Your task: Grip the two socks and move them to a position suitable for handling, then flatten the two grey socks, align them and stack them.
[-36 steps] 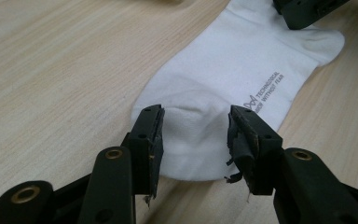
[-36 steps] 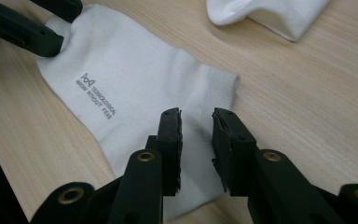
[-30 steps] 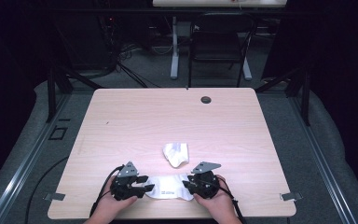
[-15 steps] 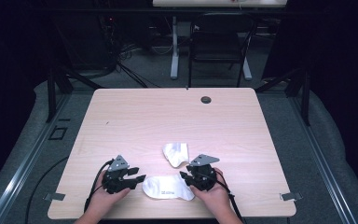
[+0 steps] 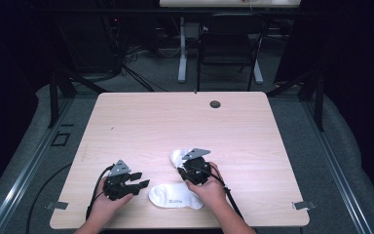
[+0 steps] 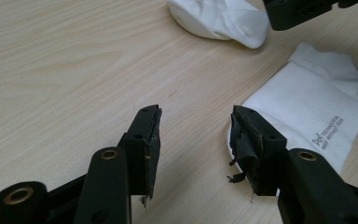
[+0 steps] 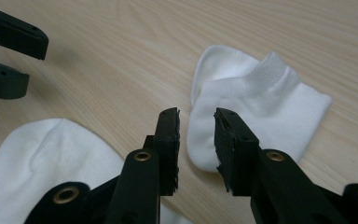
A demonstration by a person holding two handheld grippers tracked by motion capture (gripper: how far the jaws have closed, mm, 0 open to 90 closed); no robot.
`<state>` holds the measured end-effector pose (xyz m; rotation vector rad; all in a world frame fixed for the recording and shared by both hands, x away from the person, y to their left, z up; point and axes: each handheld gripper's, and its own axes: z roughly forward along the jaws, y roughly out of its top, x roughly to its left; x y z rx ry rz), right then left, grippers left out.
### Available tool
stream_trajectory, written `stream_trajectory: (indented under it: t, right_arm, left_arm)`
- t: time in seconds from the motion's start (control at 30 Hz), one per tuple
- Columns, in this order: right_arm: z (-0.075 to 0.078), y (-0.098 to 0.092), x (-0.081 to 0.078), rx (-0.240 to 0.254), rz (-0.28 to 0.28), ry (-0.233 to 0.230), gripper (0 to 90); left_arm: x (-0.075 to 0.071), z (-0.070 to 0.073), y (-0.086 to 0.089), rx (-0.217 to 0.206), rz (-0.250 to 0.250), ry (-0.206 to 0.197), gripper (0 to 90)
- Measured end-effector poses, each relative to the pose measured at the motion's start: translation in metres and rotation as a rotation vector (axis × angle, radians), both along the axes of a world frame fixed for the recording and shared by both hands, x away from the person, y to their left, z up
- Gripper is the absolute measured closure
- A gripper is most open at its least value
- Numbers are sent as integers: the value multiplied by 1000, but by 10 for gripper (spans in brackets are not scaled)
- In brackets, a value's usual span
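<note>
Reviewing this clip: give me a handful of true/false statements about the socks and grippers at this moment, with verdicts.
1. Two white socks lie on the table. True: a printed sock and a folded sock.
2. The left gripper grips the printed sock. False: its jaws are open, holding nothing.
3. The right gripper is shut. False: its jaws are parted, at the folded sock's edge.
4. The printed sock lies flat near the table's front edge. True.
</note>
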<state>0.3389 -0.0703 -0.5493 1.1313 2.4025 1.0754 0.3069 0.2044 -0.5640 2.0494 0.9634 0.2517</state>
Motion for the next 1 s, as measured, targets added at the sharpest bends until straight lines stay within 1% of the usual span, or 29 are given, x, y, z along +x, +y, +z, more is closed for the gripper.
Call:
stream_trajectory:
  t: [0.07, 0.13, 0.2, 0.33, 0.37, 0.43, 0.47, 0.5, 0.53, 0.57, 0.6, 0.63, 0.67, 0.77, 0.83, 0.9, 0.97, 1.0]
  right_arm:
    - [-3, 5, 3, -2, -5, 3, 699]
    - [-6, 10, 6, -15, -8, -3, 693]
    - [-10, 16, 11, -50, -5, 3, 692]
    - [-15, 21, 14, -65, -16, 8, 686]
    - [-18, 23, 15, -90, -20, 10, 685]
    - [-20, 24, 16, -87, -27, 10, 692]
    - [-21, 25, 17, -119, -30, 14, 715]
    - [-23, 26, 18, -139, -36, 8, 764]
    - [-21, 25, 18, -132, -50, 12, 851]
    - [-21, 25, 18, -132, -50, 12, 851]
    - [-19, 24, 18, -110, -56, 19, 892]
    - [-19, 24, 18, -110, -56, 19, 892]
    - [-17, 23, 17, -93, -57, 12, 895]
    - [-13, 21, 16, -93, -54, 12, 897]
    - [-10, 20, 14, -72, -53, 4, 897]
    - [-8, 19, 13, -70, -52, 9, 897]
    - [-4, 18, 11, -47, -58, -2, 897]
    - [-4, 18, 11, -47, -58, -2, 897]
  left_arm:
    - [0, 0, -1, 5, -5, -2, 529]
    - [0, -1, -2, 13, -15, -1, 529]
    - [0, -1, -3, 9, -11, 0, 528]
    - [0, -1, -2, 8, -13, 2, 528]
    - [1, -2, -2, 7, -11, 2, 528]
    - [1, -2, -2, 7, -8, 5, 528]
    - [1, -2, -2, 6, -11, 3, 528]
    - [1, -2, -2, 6, -10, 4, 528]
    - [0, -2, -2, 6, -10, 7, 528]
    - [0, -2, -2, 6, -10, 7, 528]
    - [0, -1, -2, 7, -12, 5, 528]
    - [0, -1, -2, 7, -12, 5, 528]
    - [0, -2, -2, 6, -10, 3, 528]
    - [1, -2, -2, 11, -12, 3, 528]
    - [1, -2, -3, 13, -11, 4, 528]
    - [1, -3, -3, 14, -10, 5, 528]
    - [1, -3, -4, 17, -11, 3, 528]
    - [1, -3, -4, 17, -11, 3, 528]
